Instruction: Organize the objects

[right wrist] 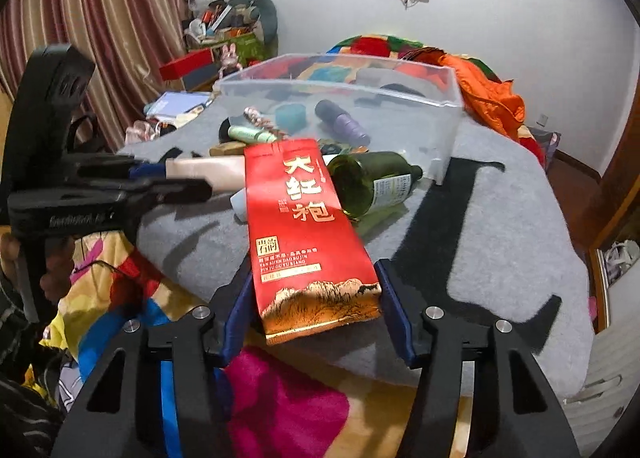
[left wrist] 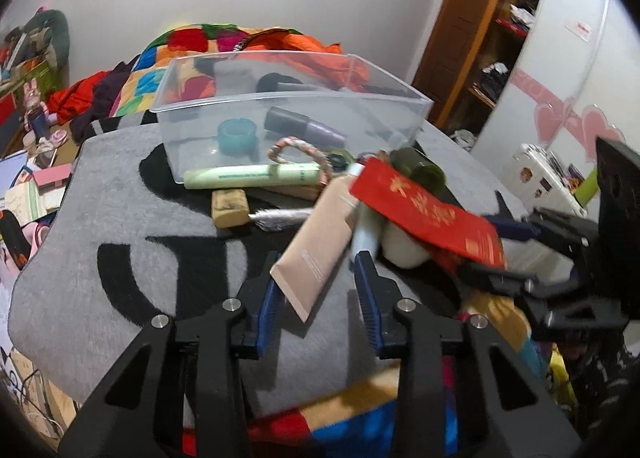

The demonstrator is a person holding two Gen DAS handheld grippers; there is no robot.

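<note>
A clear plastic bin (left wrist: 280,98) (right wrist: 448,126) stands on a grey mat (left wrist: 100,198) and holds a teal ring (left wrist: 237,135) and a purple-grey bottle (left wrist: 304,128). My left gripper (left wrist: 318,262) is open around the flat end of a beige tube (left wrist: 320,242). My right gripper (right wrist: 316,278) is shut on the bottom of a red tea packet (right wrist: 300,226), also in the left wrist view (left wrist: 424,214). A green bottle (right wrist: 376,182) lies beside the packet. A pale green tube (left wrist: 252,176) and a yellow block (left wrist: 229,208) lie in front of the bin.
A braided cord (left wrist: 292,146) and a silver brush (left wrist: 276,216) lie among the pile. A colourful quilt (right wrist: 280,398) sits under the mat. Orange cloth (right wrist: 488,98) lies behind the bin. Curtains (right wrist: 100,18) hang at the left, a wardrobe (left wrist: 500,38) at the right.
</note>
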